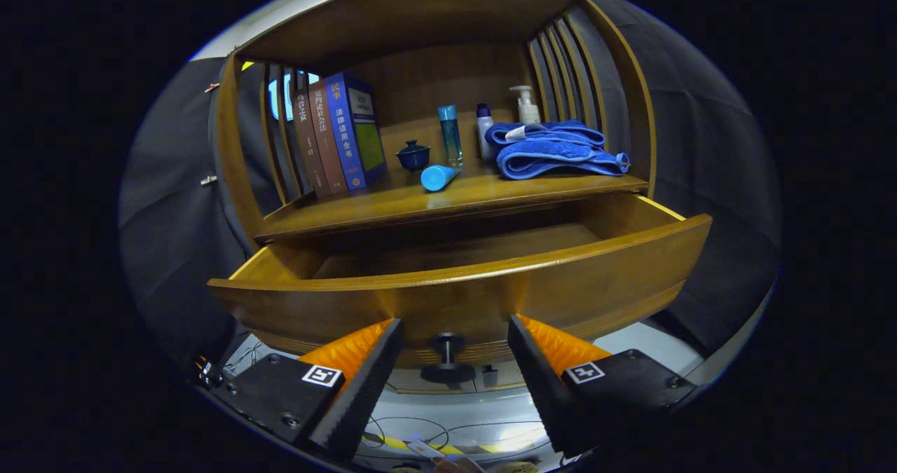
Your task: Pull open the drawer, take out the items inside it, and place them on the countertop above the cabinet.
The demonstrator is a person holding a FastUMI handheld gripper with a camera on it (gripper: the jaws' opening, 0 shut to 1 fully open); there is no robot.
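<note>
On my feed, three books (340,133) stand upright in a row at the left end of the countertop (392,203), spines outward, leaning slightly against each other; the blue one is nearest the middle, with two brown ones beside it. I see dark cloth (175,214) hanging behind and to both sides, with two small clips (208,179) pinned on its left part. Below, thin cables (413,424) loop across the pale floor (490,410), near a strip of yellow-and-black tape (448,450).

The gripper (455,350) is level, its fingers (364,382) spread wide apart, gripping nothing.
</note>
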